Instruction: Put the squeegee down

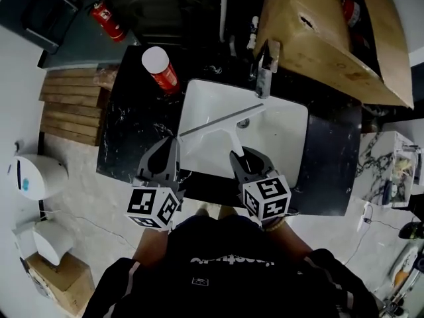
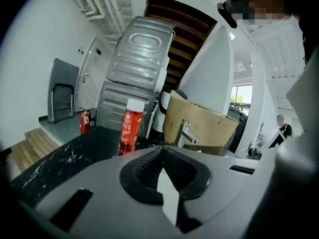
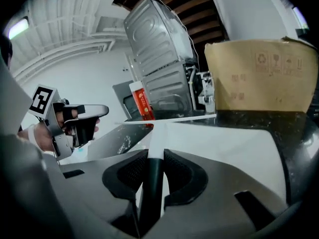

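Right hand-held gripper [image 1: 240, 156] – closed on the squeegee [image 1: 228, 119]. In the right gripper view both pads [image 3: 179, 171] press on the dark lower end of the handle. The white upper part of the squeegee [image 3: 158, 133] runs away from the jaws to the blade.

Squeegee, location – over the white sink [image 1: 285, 144], with the handle at the near rim. The long, thin blade lies slantwise across the basin's far left part, and one end is close to the drain. Whether the blade touches the basin cannot be told.

Left hand-held gripper [image 1: 169, 152] – closed, tips together, nothing between them [image 2: 160, 151]. It is at the sink's near left corner, just beside the right one but apart from the squeegee. From the right gripper view it shows at the left [image 3: 75, 118], with its marker cube.

Counter [image 1: 132, 124] – black with pale veining; the sink is set into it.

Red can [image 1: 161, 68] – white cap, upright on the counter to the left of the sink and behind it.

Faucet [image 1: 265, 75] – metal, at the sink's far edge.

Cardboard box [image 1: 331, 32] – brown, behind the faucet at the right.

Fire extinguisher [image 1: 107, 20] – red, on the floor beyond the counter.

Wooden steps [image 1: 69, 105] – left of the counter.
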